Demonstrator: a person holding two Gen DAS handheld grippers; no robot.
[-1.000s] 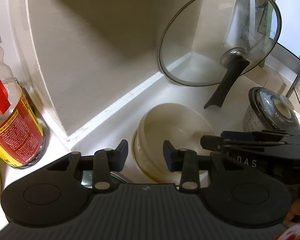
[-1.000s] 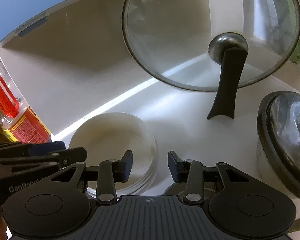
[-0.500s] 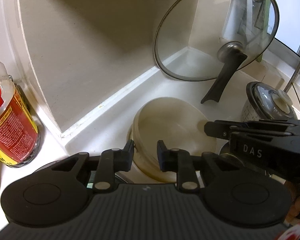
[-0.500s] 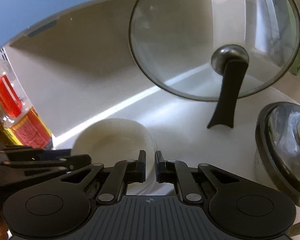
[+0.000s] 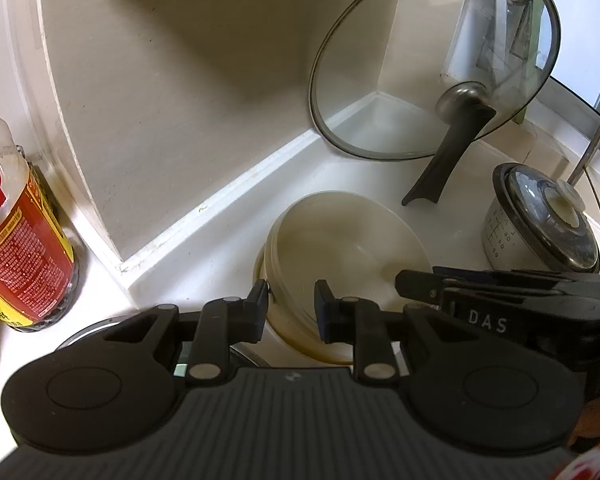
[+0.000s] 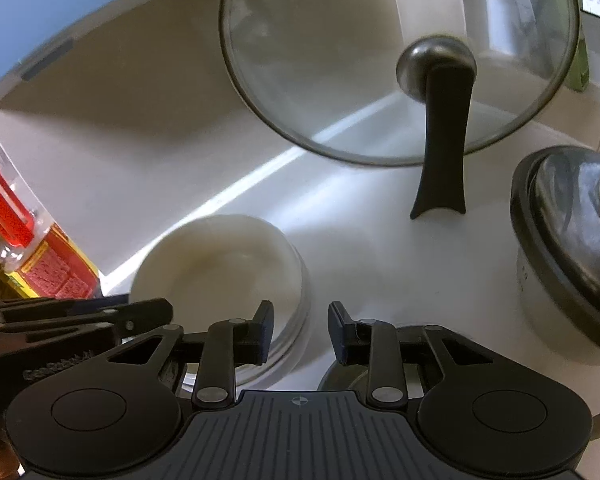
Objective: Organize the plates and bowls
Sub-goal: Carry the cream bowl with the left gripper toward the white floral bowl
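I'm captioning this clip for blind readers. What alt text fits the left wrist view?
The left gripper straddles the near rim of a cream bowl on a white counter, with the right gripper at the bowl's right edge. Behind stand a propped glass lid and a lidded pot.

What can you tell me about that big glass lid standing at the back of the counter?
The glass lid is round, see-through and edged with a thin metal rim. A domed metal knob sits at its centre, and a long black handle runs down from it to a flared foot on the white counter. The lid stands tilted on edge in the corner, apparently leaning back toward the wall. Neither gripper touches it, nor does the cream bowl in front of it.
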